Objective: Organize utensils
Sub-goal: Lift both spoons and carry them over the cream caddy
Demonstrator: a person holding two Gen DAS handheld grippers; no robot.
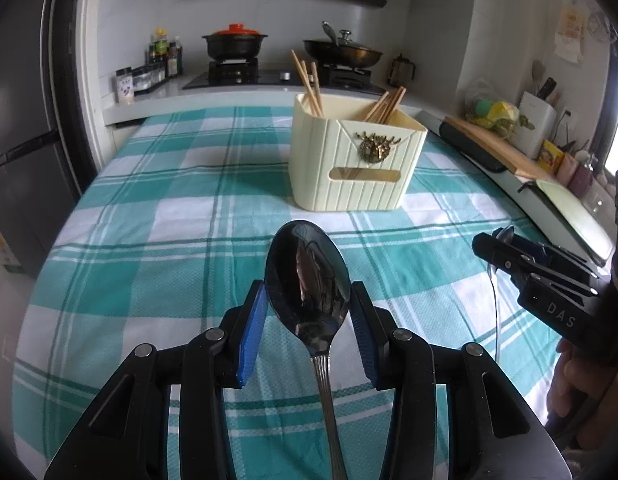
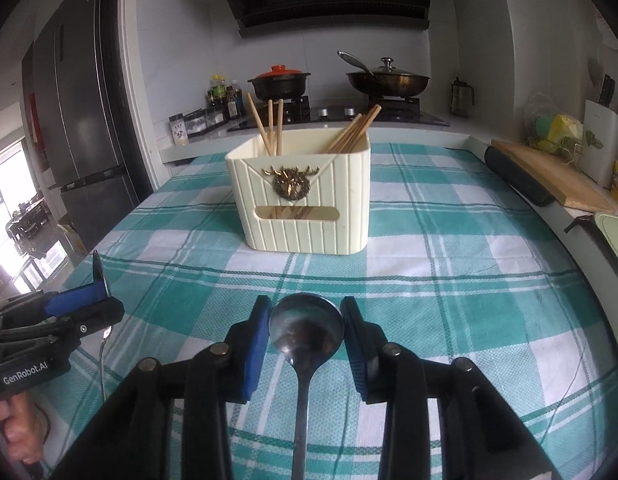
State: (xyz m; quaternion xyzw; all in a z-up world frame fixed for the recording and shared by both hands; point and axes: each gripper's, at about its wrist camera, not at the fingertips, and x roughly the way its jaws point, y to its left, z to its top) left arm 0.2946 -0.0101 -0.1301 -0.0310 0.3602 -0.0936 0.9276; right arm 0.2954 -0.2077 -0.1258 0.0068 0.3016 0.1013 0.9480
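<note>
A cream utensil holder (image 1: 351, 160) with a gold deer emblem stands on the checked tablecloth and holds several wooden chopsticks (image 1: 309, 82); it also shows in the right wrist view (image 2: 305, 196). My left gripper (image 1: 309, 312) is shut on a metal spoon (image 1: 307, 276) by the sides of its bowl, above the cloth, short of the holder. My right gripper (image 2: 307, 344) is shut on a second metal spoon (image 2: 306, 330) in the same way. Each gripper shows in the other view, the right one (image 1: 509, 256) and the left one (image 2: 97, 300), with the spoon handles hanging down.
A teal and white checked cloth (image 1: 181, 216) covers the table. Behind it is a stove with a black pot (image 1: 235, 44) and a wok (image 1: 343, 54), and bottles (image 1: 165, 54) at the left. A wooden cutting board (image 2: 549, 176) and clutter line the right counter. A fridge (image 2: 77, 128) stands left.
</note>
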